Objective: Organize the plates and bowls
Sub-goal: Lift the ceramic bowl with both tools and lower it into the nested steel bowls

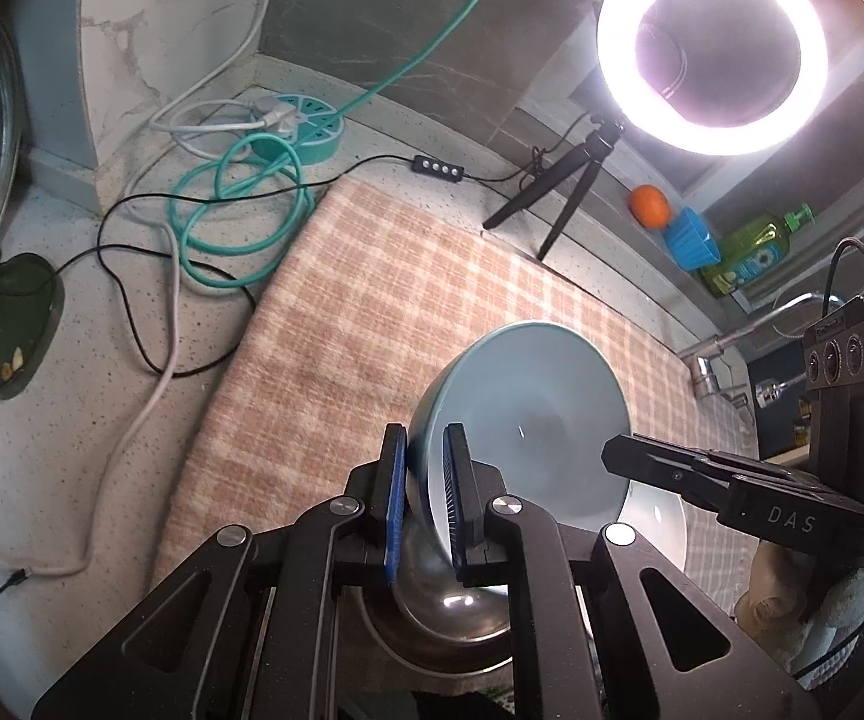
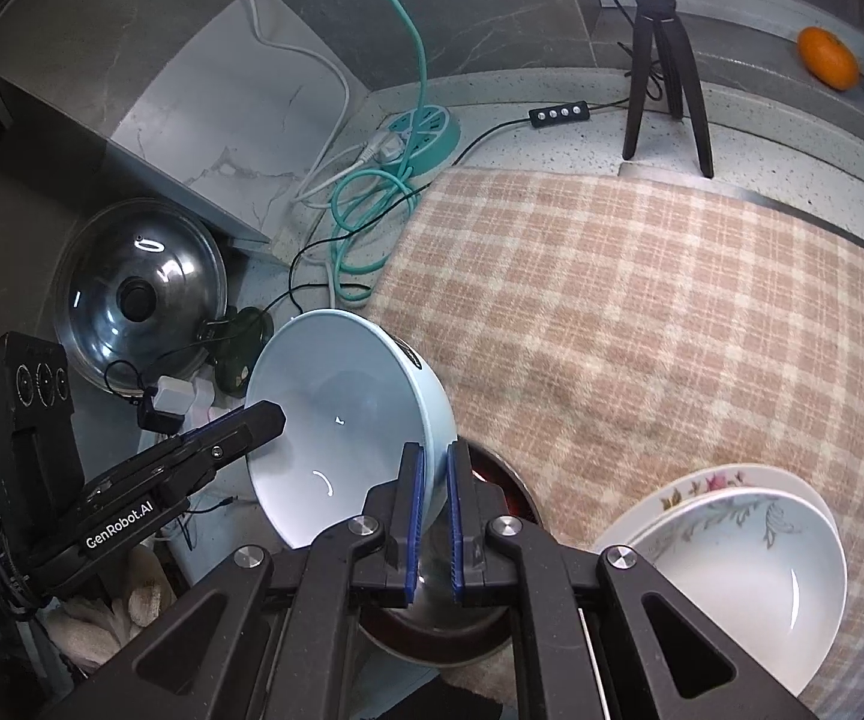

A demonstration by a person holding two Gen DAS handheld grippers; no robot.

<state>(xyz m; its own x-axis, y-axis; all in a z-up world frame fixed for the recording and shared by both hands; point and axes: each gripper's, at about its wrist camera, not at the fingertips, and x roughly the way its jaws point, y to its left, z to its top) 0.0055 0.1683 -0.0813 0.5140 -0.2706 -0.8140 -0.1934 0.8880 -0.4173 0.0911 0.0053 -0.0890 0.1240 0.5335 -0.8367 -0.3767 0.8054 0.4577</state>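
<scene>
Currently both my left hand-held gripper [image 1: 426, 501] and right hand-held gripper [image 2: 432, 516] pinch opposite rims of the blue bowl [image 2: 348, 426], tilted above the steel bowl [image 2: 432, 624] at the desk's near edge; keep lifts matched, level.

We see the bowl [image 2: 348, 420] held above a metal bowl [image 2: 432, 624] on the checked cloth [image 2: 642, 312], the left claw [image 1: 423, 504] and right claw [image 2: 432, 516] clamped on opposite sides of its rim. Stacked plates [image 2: 750, 552] lie to the right, a pot lid [image 2: 138, 294] to the left, and a tripod [image 2: 666, 60] stands behind on the desk [image 2: 552, 144].
</scene>
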